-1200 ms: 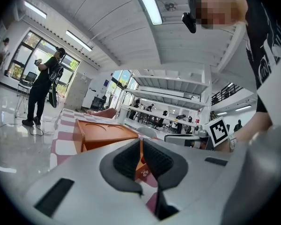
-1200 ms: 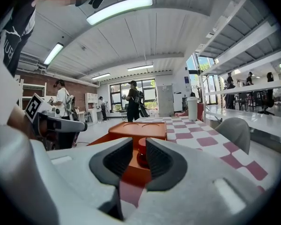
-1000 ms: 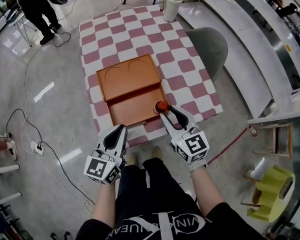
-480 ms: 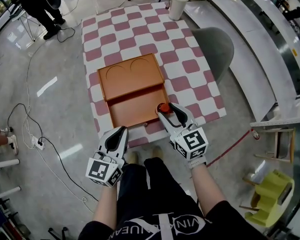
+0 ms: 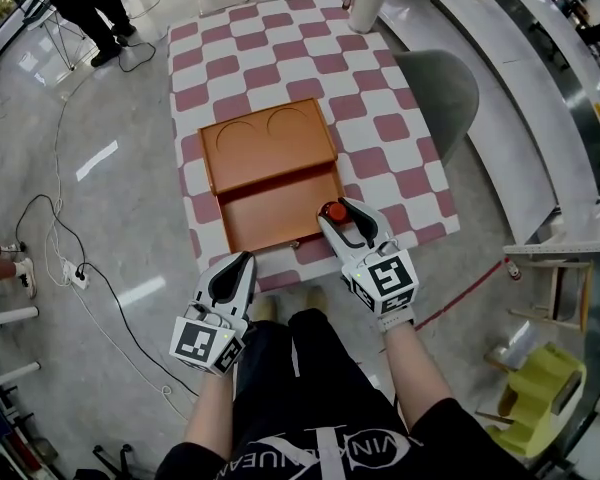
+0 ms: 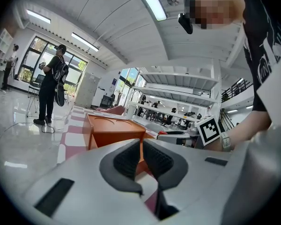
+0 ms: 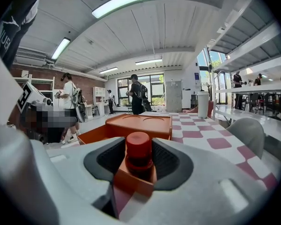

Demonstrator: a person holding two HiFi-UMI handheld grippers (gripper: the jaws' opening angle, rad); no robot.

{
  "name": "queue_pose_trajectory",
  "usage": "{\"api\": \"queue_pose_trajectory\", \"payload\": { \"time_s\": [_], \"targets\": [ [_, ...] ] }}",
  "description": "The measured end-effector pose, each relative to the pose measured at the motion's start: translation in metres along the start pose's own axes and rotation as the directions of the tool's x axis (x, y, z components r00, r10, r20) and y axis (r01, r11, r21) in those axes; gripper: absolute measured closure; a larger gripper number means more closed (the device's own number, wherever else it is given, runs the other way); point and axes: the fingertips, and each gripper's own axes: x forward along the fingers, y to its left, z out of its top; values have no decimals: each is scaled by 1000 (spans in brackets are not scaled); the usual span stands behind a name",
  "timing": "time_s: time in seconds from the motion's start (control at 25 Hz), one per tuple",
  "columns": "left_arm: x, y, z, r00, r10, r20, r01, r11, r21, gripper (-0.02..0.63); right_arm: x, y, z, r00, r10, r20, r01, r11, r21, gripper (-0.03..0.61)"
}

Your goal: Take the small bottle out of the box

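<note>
Jaws of the right gripper, just widened, are spread around the small red-capped bottle at the orange box's near right corner; the left gripper's are pressed together. Grasping is in hand: closing and lifting are required.

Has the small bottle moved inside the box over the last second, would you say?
No. The small bottle still stands in the near right corner of the box.

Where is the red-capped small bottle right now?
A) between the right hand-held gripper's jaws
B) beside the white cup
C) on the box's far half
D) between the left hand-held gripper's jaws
A: the small bottle sits between the right hand-held gripper's jaws, which have just been opening, at the orange box's near corner.
</note>
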Motion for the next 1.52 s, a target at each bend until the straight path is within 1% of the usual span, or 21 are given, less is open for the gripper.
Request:
{"api": "queue_pose_trajectory", "payload": {
  "time_s": [0.08,0.12,0.16,0.56,1.52],
  "targets": [
    [-1,1,-1,1000,3,-1,-3,1000,-5,591,-1,0,0,1000,-1,8,1,1000,1,408],
    [-1,2,0,1000,4,-1,-4,1000,-8,590,-2,0,0,1000,-2,11,2,1000,-1,424],
    [-1,2,0,1000,4,0,-4,1000,-9,590,-3,0,0,1000,-3,12,3,1000,-5,426],
    [-6,10,4,1000,10,13,-10,1000,-14,590,-5,-1,8,1000,-15,17,15,1000,-12,433],
    [-14,36,49,994,31,102,-31,1000,1,591,-16,-1,62,996,-27,84,24,999,41,433]
  ]
}}
